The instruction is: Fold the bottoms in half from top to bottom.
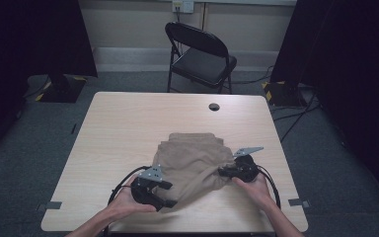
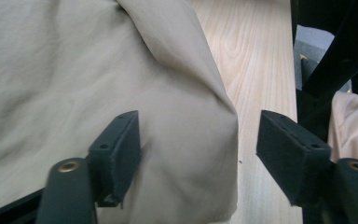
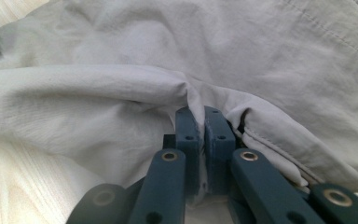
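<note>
Nearest to us, our left gripper [image 1: 164, 193] stands at the near left corner of the beige garment [image 1: 192, 160], and in the left gripper view its jaws are wide apart: the cloth [image 2: 98, 84] lies between them, one pad [image 2: 121, 149] is at its surface, but nothing is pinched. Our right gripper [image 1: 224, 172] is at the near right side, and in the right gripper view its jaws are closed tight on a fold of the fabric [image 3: 193, 100], next to a stitched hem [image 3: 270, 140]. We judge that we are in the middle of folding or arranging the garment: the right side is held, the left side is released. The next move probably asks that the left gripper takes a new hold on an edge, and we must catch the right layer and not pull the pile apart. The garment lies on the near half of the wooden table [image 1: 128, 128], partly folded. Farther away there is a small round hole [image 1: 214, 106] in the table, and behind the table stands a black folding chair [image 1: 202, 54]. We see no containers on the table.
</note>
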`<move>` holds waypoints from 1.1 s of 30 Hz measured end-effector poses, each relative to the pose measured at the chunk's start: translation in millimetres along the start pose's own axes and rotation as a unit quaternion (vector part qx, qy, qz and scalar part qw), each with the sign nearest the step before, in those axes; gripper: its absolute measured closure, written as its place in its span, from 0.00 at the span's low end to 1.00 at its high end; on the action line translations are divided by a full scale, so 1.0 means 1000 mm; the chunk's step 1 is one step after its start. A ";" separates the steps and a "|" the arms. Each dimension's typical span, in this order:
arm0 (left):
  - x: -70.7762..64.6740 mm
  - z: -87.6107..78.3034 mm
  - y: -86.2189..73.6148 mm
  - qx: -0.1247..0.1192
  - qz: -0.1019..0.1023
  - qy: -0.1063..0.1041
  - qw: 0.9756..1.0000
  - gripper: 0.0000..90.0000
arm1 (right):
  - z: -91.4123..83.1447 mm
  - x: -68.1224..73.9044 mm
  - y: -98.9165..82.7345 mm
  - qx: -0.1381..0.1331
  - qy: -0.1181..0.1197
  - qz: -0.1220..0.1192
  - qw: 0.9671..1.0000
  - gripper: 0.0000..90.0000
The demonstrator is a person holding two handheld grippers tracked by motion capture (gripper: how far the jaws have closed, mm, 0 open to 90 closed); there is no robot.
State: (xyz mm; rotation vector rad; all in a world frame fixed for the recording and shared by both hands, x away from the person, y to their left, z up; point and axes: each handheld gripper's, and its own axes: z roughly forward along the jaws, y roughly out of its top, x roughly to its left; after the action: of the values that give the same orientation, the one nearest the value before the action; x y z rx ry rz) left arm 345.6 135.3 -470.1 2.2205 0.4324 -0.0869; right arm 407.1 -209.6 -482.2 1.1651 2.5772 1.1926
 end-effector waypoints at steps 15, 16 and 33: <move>-0.006 0.013 -0.001 0.029 0.034 0.045 0.998 0.75 | 0.000 0.002 0.001 0.002 -0.006 -0.003 1.000 0.96; -0.007 0.011 0.000 0.022 0.031 0.052 0.998 0.83 | 0.000 0.002 0.001 0.002 -0.006 -0.003 1.000 0.96; 0.001 -0.039 0.017 -0.062 -0.025 0.069 0.995 0.89 | -0.018 0.017 0.009 -0.018 0.014 -0.028 0.999 0.96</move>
State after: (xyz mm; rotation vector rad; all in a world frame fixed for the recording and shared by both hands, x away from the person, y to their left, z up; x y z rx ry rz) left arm 348.8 155.5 -432.3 2.1000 0.5552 0.0658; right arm 394.4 -206.0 -459.9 1.0689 2.5784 1.2458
